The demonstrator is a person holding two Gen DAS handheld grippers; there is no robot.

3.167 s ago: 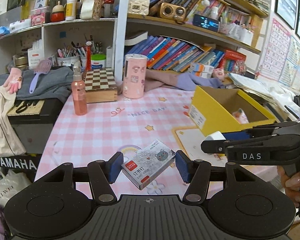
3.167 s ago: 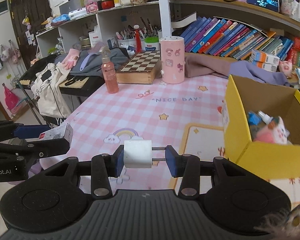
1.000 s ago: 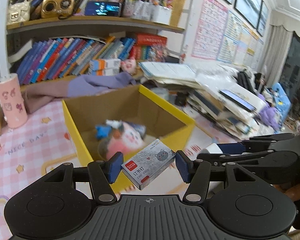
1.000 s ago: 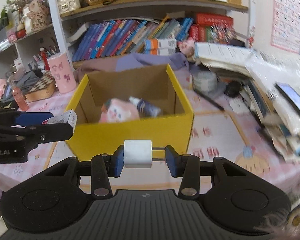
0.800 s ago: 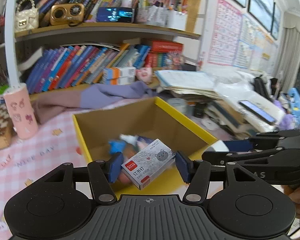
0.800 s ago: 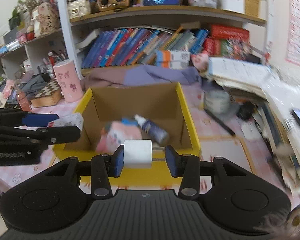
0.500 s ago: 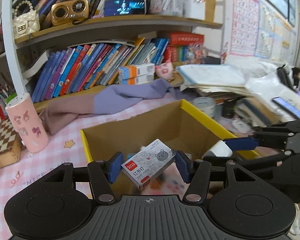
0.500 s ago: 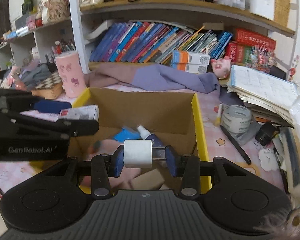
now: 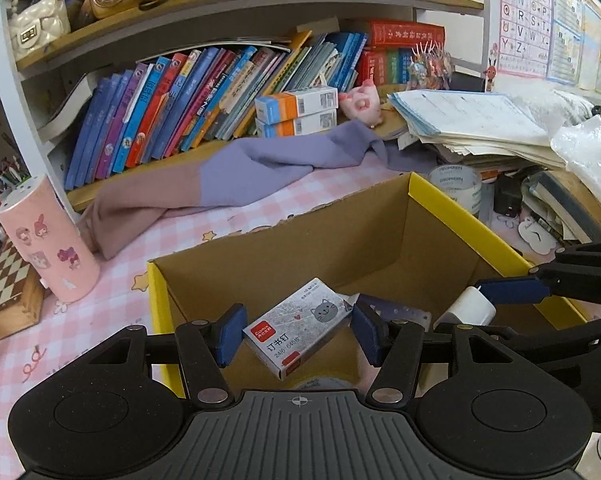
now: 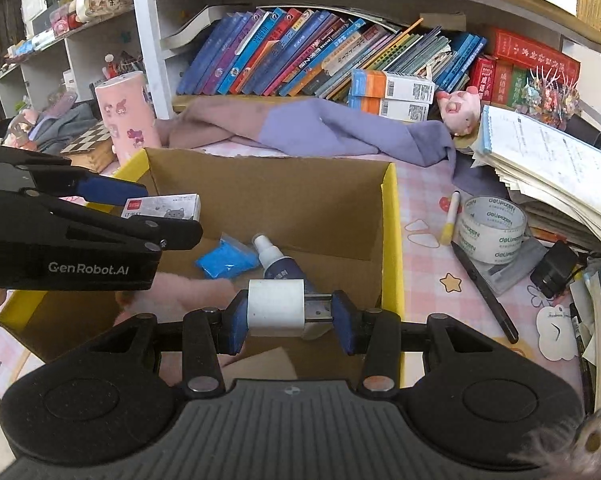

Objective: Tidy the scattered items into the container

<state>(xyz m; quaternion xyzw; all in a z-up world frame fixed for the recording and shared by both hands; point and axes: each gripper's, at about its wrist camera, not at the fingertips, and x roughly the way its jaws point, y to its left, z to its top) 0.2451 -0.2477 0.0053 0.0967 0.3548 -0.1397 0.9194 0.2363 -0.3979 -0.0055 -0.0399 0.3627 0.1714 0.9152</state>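
Note:
A yellow cardboard box stands open on the pink checked table. My left gripper hangs over its near left part with a grey staple box tilted between the blue pads. The jaws are opening, but both pads still touch the staple box. My right gripper is shut on a white charger plug, its metal prongs against the right pad, above the yellow box's near right part. Inside lie a blue packet, a dark bottle and a pink plush.
A tape roll, a yellow marker and a black pen lie right of the box. A pink cylinder and a chessboard case stand left. Behind are a purple cloth, a paper stack and bookshelves.
Both grippers have travelled forward and down from in front of the yellow box to above its open top. Each still carries its item.

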